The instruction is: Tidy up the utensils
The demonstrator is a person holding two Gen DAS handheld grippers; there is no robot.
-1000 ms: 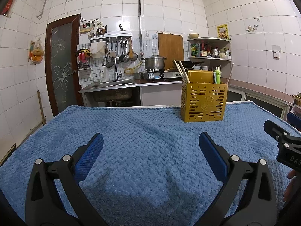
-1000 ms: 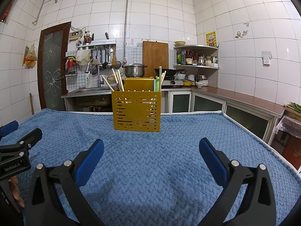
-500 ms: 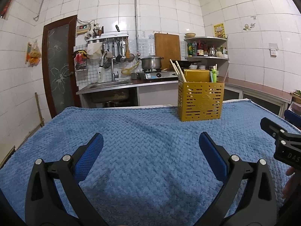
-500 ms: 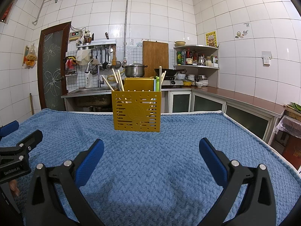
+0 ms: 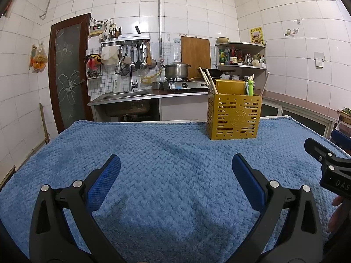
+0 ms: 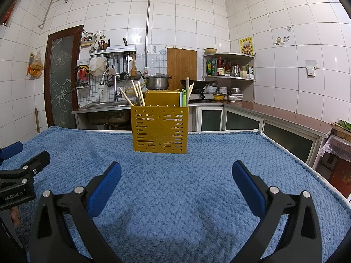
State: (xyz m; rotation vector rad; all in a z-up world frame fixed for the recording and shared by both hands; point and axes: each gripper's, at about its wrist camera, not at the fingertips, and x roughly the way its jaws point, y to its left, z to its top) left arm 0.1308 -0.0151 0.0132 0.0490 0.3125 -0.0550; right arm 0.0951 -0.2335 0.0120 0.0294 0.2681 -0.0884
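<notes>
left tongs [image 5: 175, 179]: released, empty, held level low over the towel [image 5: 175, 153] | right tongs [image 6: 176, 180]: released, empty, level, beside them | holder [image 6: 160, 129]: upright at far bench middle, chopsticks [image 6: 137, 93] leaning in its left part

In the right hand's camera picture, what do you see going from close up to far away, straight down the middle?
Right gripper with its blue fingers apart → blue towel → yellow utensil holder with chopsticks → steel pot → wooden cutting board.
</notes>
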